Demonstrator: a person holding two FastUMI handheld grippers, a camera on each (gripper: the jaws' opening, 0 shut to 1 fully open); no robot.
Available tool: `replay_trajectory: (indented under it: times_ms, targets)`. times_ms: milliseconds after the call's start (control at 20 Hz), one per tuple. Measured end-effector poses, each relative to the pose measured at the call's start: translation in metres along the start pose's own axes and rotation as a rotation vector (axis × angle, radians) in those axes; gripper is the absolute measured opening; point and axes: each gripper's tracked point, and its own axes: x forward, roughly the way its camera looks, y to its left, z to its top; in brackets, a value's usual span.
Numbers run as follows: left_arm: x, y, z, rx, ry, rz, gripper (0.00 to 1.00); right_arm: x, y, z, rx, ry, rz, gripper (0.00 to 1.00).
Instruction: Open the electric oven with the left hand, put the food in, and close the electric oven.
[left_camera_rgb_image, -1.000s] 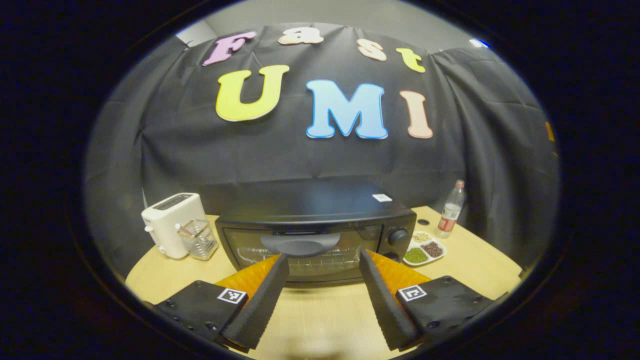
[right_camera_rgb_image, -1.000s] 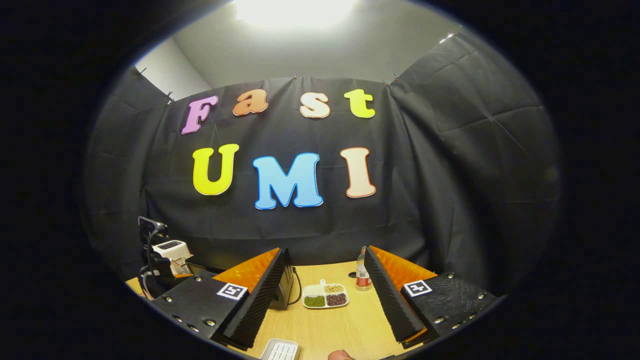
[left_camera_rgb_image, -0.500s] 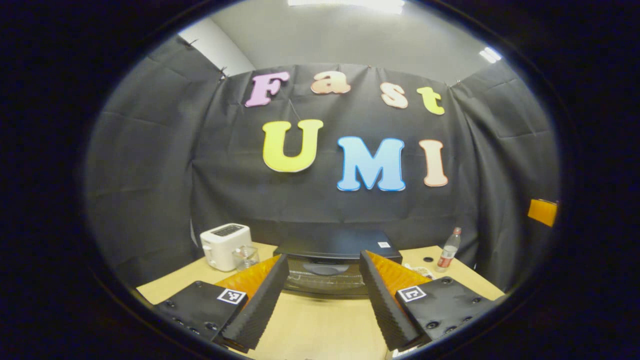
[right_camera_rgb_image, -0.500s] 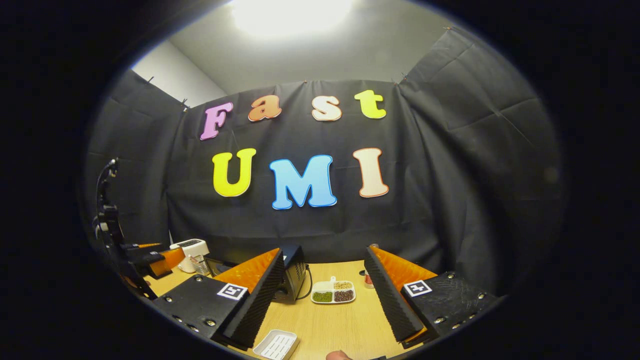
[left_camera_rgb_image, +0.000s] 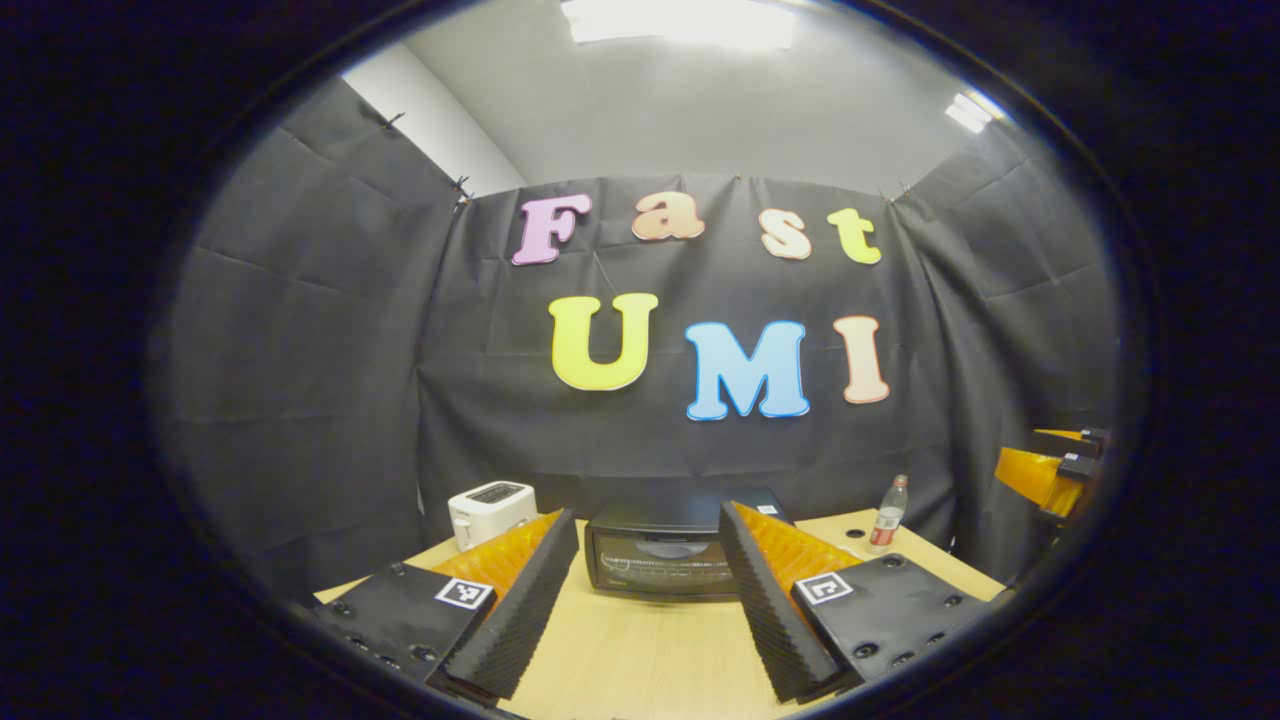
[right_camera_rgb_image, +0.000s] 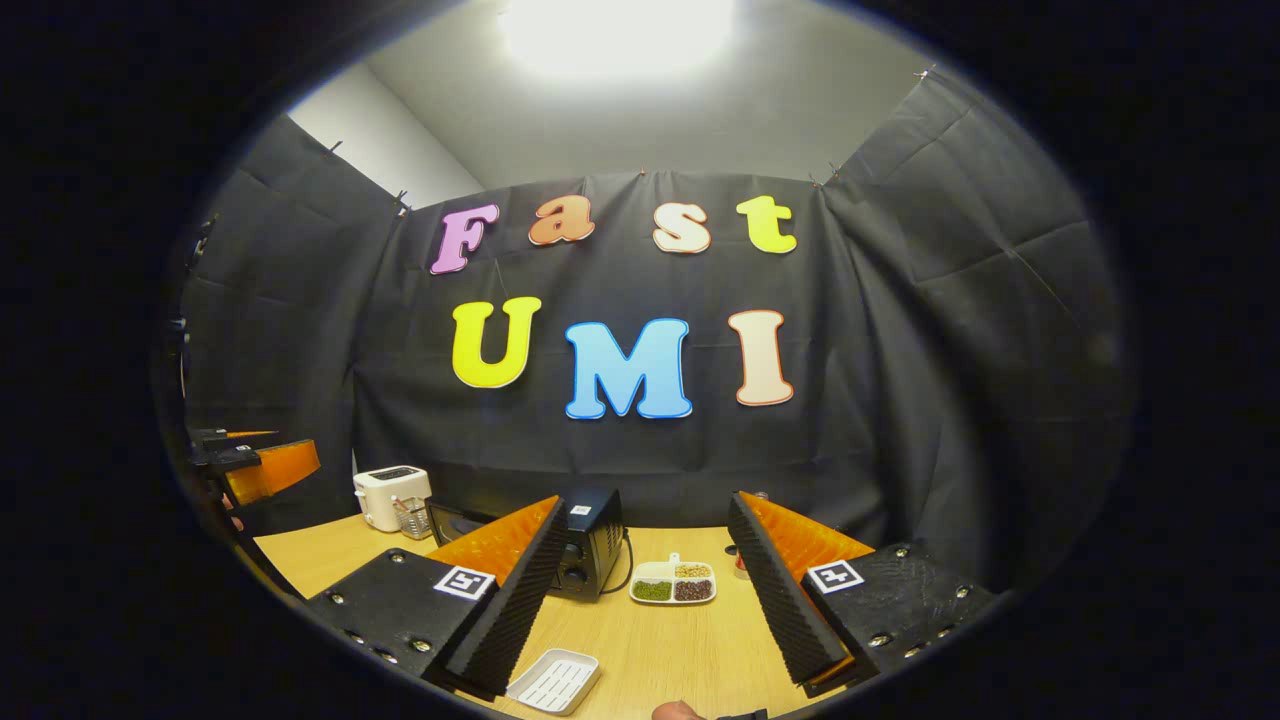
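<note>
The black electric oven (left_camera_rgb_image: 660, 560) stands at the back of the wooden table (left_camera_rgb_image: 640, 650), its glass door shut, the handle across the top of the door. My left gripper (left_camera_rgb_image: 647, 515) hangs open well in front of it, nothing between its fingers. In the right gripper view the oven (right_camera_rgb_image: 592, 545) shows from its side. A white divided dish of beans (right_camera_rgb_image: 673, 583) lies right of it. My right gripper (right_camera_rgb_image: 647, 503) is open and holds nothing. A small white ribbed tray (right_camera_rgb_image: 553, 682) lies on the table near its left finger.
A white toaster (left_camera_rgb_image: 490, 510) stands left of the oven, a plastic bottle (left_camera_rgb_image: 885, 515) at the back right. The other gripper shows at the far right edge (left_camera_rgb_image: 1050, 470) and at the far left edge (right_camera_rgb_image: 262, 468). A fingertip (right_camera_rgb_image: 680, 710) shows at the bottom.
My left gripper has drawn back from the oven and tilted up, so the oven looks smaller and farther. The right gripper view has swung left and pulled back. Both stay open.
</note>
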Motion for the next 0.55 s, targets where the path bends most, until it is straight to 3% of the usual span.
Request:
replay_trajectory:
  times_ms: [550]
  targets:
    - [-0.01, 0.033, 0.014, -0.007, -0.052, 0.012, 0.92, 0.006, 0.034, 0.018, 0.006, -0.039, 0.004, 0.98]
